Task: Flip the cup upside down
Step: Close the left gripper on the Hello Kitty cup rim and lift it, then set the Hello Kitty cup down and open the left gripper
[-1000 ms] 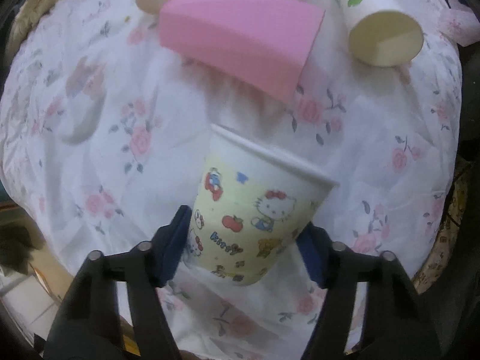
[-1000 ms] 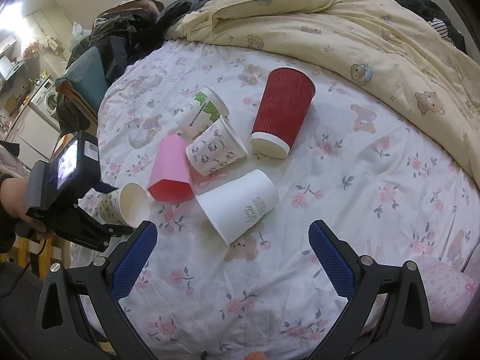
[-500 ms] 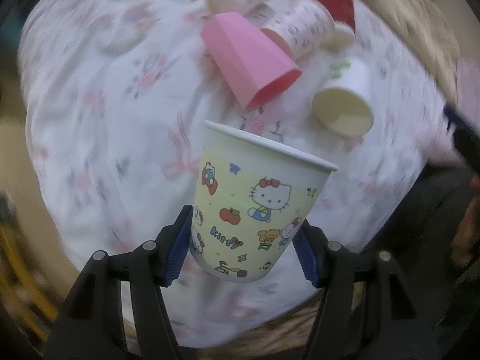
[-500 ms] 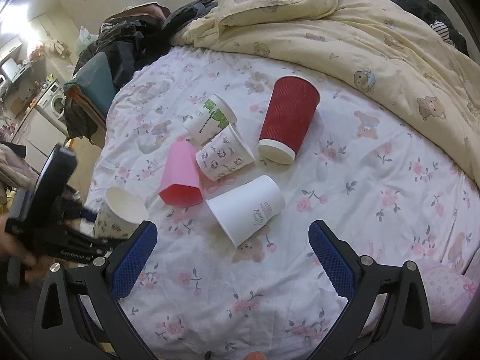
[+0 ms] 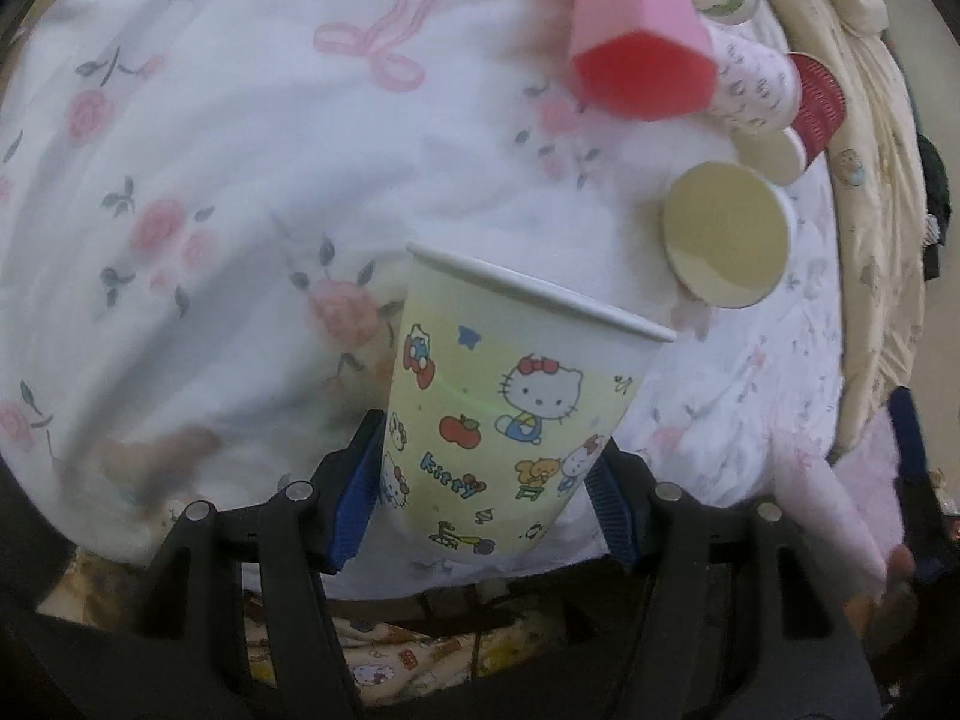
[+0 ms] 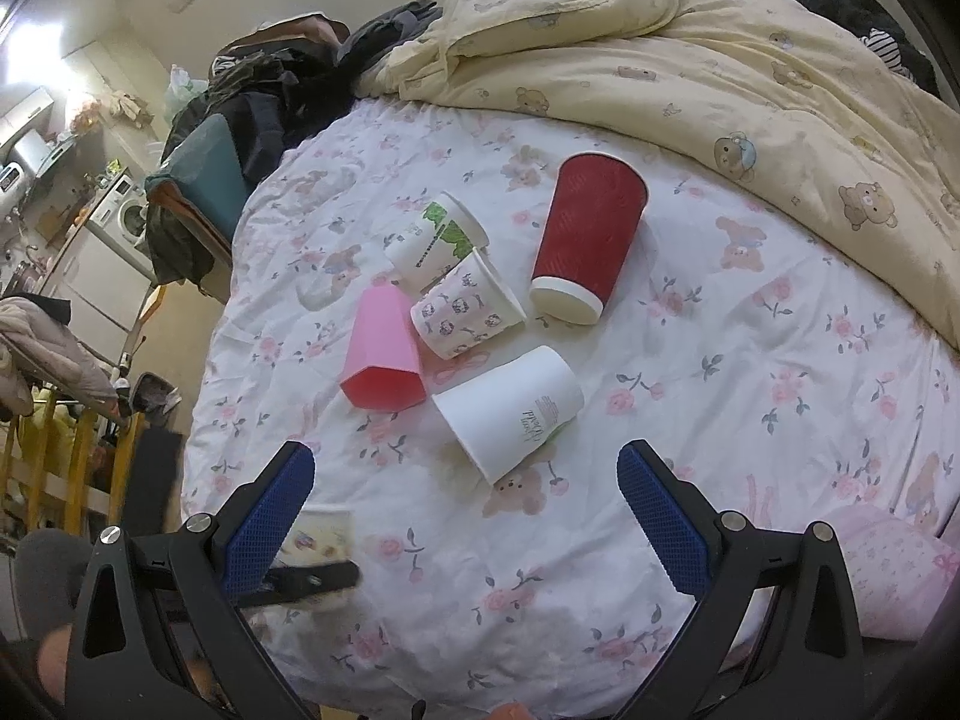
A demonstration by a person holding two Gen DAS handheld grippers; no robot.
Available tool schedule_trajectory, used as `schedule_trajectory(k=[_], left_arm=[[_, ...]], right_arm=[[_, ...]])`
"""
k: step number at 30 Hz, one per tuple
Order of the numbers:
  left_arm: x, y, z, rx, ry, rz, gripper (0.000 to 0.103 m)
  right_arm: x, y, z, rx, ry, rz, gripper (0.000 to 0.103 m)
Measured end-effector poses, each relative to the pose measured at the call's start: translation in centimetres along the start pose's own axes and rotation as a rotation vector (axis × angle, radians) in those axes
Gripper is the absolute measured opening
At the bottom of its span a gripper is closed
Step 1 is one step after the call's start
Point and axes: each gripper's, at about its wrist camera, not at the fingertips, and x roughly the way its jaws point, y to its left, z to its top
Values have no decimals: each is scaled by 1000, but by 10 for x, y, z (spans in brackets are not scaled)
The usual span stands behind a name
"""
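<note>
My left gripper (image 5: 486, 492) is shut on a yellow Hello Kitty paper cup (image 5: 510, 414), gripping its lower body, rim pointing away from me over the flowered bed sheet (image 5: 210, 192). In the right wrist view the same cup (image 6: 321, 534) shows blurred at the lower left, partly behind my finger. My right gripper (image 6: 465, 525) is open and empty above the near part of the bed.
Several cups lie on their sides on the sheet: a pink one (image 6: 384, 354), a white one (image 6: 510, 408), a patterned one (image 6: 465, 312), a green-print one (image 6: 438, 240) and a red one (image 6: 585, 234). A cream duvet (image 6: 720, 60) lies behind. The bed edge is at left.
My left gripper has swung with the cup round toward the near bed edge; the cup has moved from left of the pink cup down to the right gripper's left finger.
</note>
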Motion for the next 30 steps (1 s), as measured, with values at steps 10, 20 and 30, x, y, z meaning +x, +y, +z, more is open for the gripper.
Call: schedule_trajectory(k=[10, 20, 30], left_arm=[[15, -30, -7, 98, -35, 105, 98], [-39, -33, -20, 235, -168, 158, 99], [-120, -18, -19, 369, -464, 214, 99]], right_arm=[[-1, 0, 1, 11, 1, 20, 103], [4, 8, 0, -17, 25, 23, 103], [10, 13, -4, -42, 25, -11, 103]])
